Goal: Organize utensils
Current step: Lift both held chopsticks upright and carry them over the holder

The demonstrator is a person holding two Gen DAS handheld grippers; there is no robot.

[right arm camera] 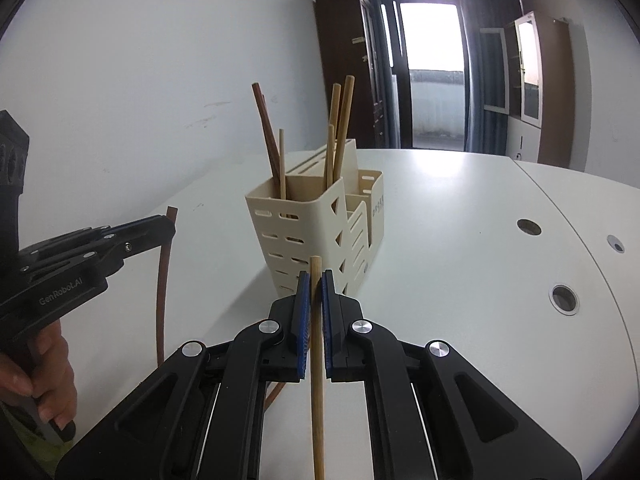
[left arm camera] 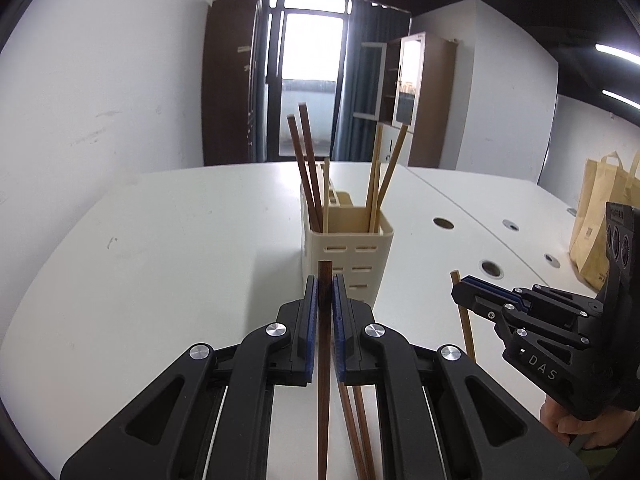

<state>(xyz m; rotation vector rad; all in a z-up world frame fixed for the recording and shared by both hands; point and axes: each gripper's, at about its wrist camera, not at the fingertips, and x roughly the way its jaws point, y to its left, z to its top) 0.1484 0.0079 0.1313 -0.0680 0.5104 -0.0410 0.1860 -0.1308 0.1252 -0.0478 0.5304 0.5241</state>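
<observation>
A cream slotted utensil holder [left arm camera: 347, 252] [right arm camera: 320, 224] stands on the white table and holds several dark and light chopsticks upright. My left gripper [left arm camera: 324, 292] is shut on a dark brown chopstick [left arm camera: 324, 380], held upright just in front of the holder; it also shows in the right wrist view [right arm camera: 162, 280]. My right gripper [right arm camera: 314, 292] is shut on a light bamboo chopstick [right arm camera: 317, 380], held to the right of the holder; it also shows in the left wrist view [left arm camera: 464, 316]. Two more dark chopsticks [left arm camera: 358, 432] lie on the table under my left gripper.
The white table [left arm camera: 180, 248] has round cable holes [left arm camera: 492, 269] on the right. Brown paper bags [left arm camera: 600, 224] stand at the far right. A white wall runs along the left, with a window and cabinets behind.
</observation>
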